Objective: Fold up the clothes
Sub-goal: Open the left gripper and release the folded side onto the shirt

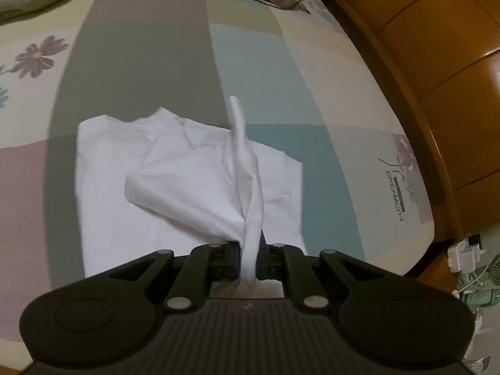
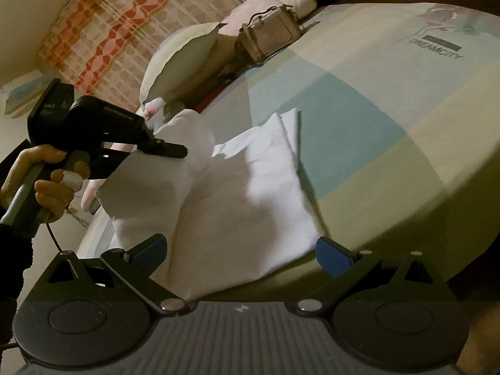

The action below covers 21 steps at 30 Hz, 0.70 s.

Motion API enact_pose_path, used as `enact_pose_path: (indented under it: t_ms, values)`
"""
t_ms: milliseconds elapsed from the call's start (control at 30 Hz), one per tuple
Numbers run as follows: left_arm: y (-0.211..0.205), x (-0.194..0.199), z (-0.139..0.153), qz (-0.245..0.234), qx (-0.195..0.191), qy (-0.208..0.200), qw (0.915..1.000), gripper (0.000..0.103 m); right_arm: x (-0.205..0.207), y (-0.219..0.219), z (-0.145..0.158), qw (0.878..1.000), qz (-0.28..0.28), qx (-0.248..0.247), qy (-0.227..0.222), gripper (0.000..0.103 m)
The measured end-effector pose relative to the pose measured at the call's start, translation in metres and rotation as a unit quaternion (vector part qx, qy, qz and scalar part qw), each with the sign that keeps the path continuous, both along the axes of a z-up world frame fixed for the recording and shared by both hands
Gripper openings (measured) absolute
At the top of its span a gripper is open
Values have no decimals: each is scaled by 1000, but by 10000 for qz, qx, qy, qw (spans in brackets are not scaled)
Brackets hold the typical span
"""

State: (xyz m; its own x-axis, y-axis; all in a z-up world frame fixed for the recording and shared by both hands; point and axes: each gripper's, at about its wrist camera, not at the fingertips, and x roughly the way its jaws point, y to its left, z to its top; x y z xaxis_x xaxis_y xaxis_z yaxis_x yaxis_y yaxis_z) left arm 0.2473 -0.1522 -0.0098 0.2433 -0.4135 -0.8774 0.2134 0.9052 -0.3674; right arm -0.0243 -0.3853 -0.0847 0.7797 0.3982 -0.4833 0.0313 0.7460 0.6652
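Observation:
A white garment (image 1: pixel 131 181) lies partly folded on the patchwork bedsheet (image 1: pixel 140 62). My left gripper (image 1: pixel 249 257) is shut on a bunched edge of the garment and holds it lifted, so a flap (image 1: pixel 187 187) hangs over the flat part. In the right wrist view the same garment (image 2: pixel 250 206) spreads across the bed's near side. There a hand (image 2: pixel 47 184) holds the left gripper (image 2: pixel 178 150) with cloth draped from its tip. My right gripper (image 2: pixel 240 254) stands open above the near edge of the garment, blue pads (image 2: pixel 332 254) wide apart, not pressing on the cloth.
Pillows (image 2: pixel 184 59) and a box-like bag (image 2: pixel 270 32) sit at the head of the bed. A wooden bed frame (image 1: pixel 437 62) runs along the right side. Chargers and clutter (image 1: pixel 468 268) lie on the floor beyond it. A patterned curtain (image 2: pixel 118 9) hangs behind.

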Motion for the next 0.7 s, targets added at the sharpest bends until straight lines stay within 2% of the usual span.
enact_pose_path:
  t_ms: [333,433,533,567,700]
  values:
    - [-32,4,-28,102,149,272,9995,8,-7,-18,-4,9998,-194,-36,42,103]
    - [-37,8,-35,160,143,368,9991,12,-6,-19,-6,9998,-192,-22,84,103]
    - [-41,9,-39,178,140,487,9986,22,-8,-18,-6,9998,-153,-59,100,103]
    - [-43,9,-40,176,128,517,9984,28,-8,-17,-6,9998,-143,-73,107,103]
    - [-48,6,-27,13,14,390,9992,46,-10,-15,-6,9997,-131,-126,156,103]
